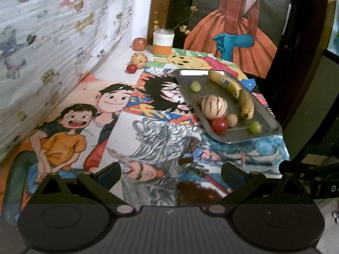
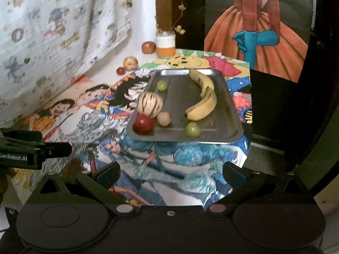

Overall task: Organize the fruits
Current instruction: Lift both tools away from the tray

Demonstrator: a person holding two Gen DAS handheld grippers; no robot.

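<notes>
- We have both sets of fingers spread wide with nothing between them: the left gripper and the right gripper hang above the picture-covered bench, well short of any fruit.
- The metal tray already carries two bananas, a striped melon, a red tomato, a small brown fruit and two green grapes. Three fruits lie outside it near the back wall: a red-orange fruit, a second striped fruit and a small red one.
- We judge the round fruits the main risk: pinched off-centre, any of them could squirt out and roll across the bench.
- The tray sits close to the bench's right edge; a nudge from our right fingers could slide it over.
- The jar with dry twigs stands just beside the red-orange fruit, so reaching there could tip it.
- Dropping another fruit into the tray may knock the grapes or tomato rolling, perhaps over the shallow rim.
- Both grippers are close together; crossing toward the back-left fruits could make them collide.
</notes>
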